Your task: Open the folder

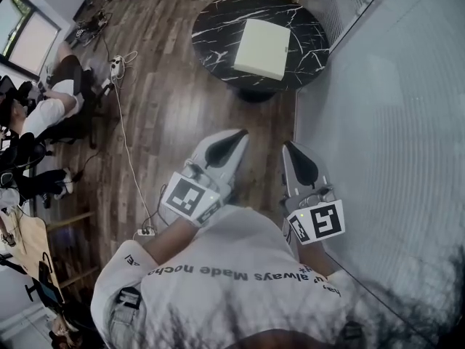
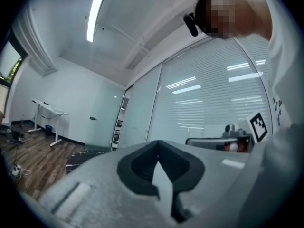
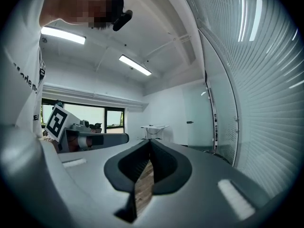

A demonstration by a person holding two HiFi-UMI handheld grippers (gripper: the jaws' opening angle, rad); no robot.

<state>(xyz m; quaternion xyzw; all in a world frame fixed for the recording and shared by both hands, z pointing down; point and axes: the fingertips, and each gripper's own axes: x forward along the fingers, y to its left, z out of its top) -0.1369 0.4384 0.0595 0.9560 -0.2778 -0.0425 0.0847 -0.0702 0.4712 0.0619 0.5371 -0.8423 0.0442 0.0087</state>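
Left gripper (image 1: 238, 135) and right gripper (image 1: 288, 147) are both closed and empty, while the pale folder (image 1: 261, 48) lies flat on the round marble table (image 1: 218, 27), well apart from them, so it seems best to come near first and only then open the jaws at the cover's free edge.

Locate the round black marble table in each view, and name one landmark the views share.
Head view: round black marble table, top centre, with the pale folder lying on it.
Left gripper view: a dark veined sliver at lower left.
Right gripper view: not in it.
Shared landmark: the striped glass wall, toward the right in all three.
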